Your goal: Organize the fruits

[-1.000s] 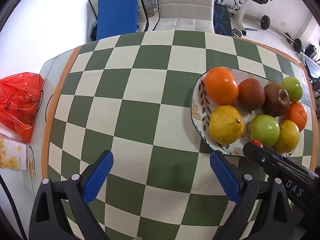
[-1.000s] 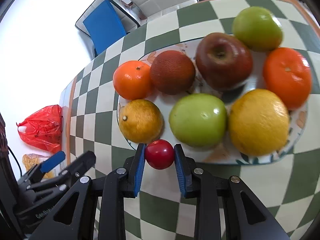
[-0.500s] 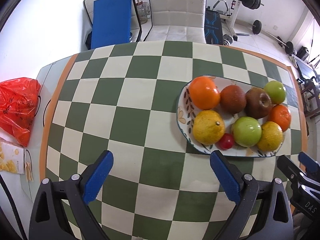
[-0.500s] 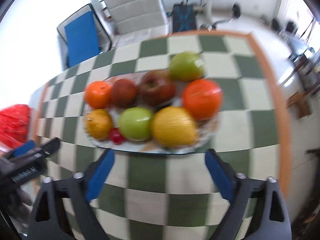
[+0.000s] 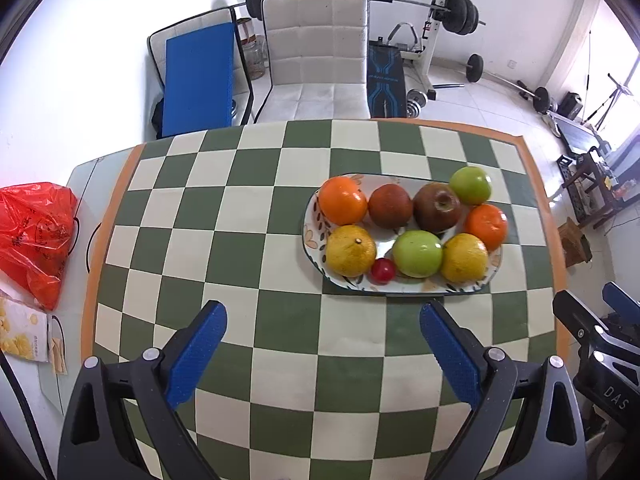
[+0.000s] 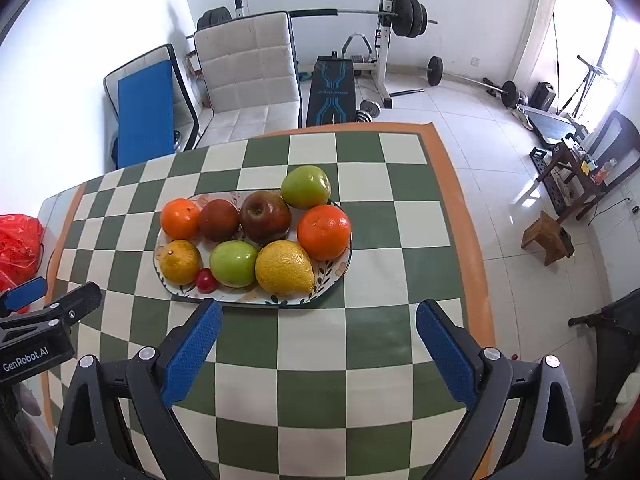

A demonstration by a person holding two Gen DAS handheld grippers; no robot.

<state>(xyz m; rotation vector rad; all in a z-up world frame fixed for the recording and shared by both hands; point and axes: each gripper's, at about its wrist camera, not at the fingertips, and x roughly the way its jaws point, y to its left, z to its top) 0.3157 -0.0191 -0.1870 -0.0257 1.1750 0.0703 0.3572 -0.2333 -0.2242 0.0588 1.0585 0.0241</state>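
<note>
A checkered cloth (image 5: 248, 240) covers the table, with a weight bench (image 6: 332, 88) and a pale chair (image 5: 316, 60) at the top of both frames. The oval plate (image 5: 310, 236) sits right of centre in the left view and holds all the fruit: two oranges, two green apples (image 6: 234, 263), a red apple (image 6: 265, 216), a brown fruit, two yellow citrus, and a small red tomato (image 5: 383, 270) at the near rim (wedged between a yellow citrus and a green apple). The left gripper (image 5: 322, 354) and the right gripper (image 6: 318, 350) are both spread wide and empty, low in their frames, clear of the plate. A red bag (image 5: 34, 236) lies at the left edge.
</note>
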